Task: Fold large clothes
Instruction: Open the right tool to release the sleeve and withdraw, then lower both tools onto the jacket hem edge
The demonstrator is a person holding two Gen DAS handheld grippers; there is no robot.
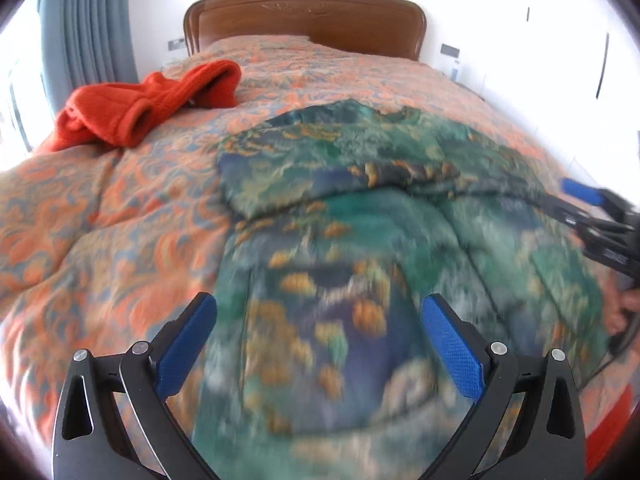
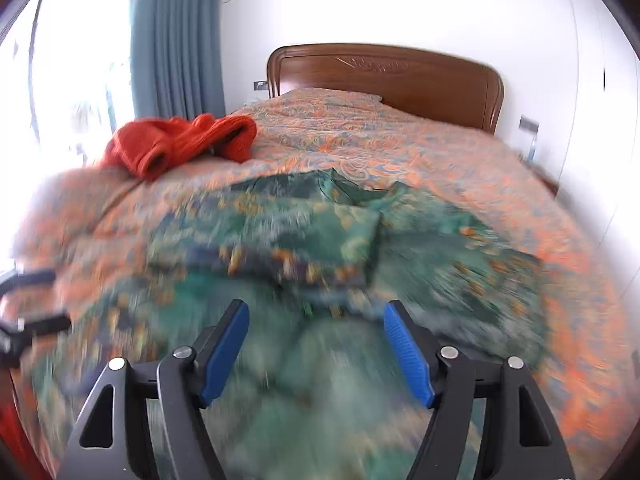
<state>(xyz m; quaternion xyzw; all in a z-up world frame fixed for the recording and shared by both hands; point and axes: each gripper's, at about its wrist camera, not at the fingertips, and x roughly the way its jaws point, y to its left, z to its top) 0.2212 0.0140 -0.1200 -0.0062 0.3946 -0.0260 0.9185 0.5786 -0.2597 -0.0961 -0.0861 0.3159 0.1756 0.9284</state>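
We list 1 green patterned garment spread on the bedspread, below the headboard. Left gripper and right gripper: jaws apart over it, holding nothing. 1 orange sweater left of the garment.
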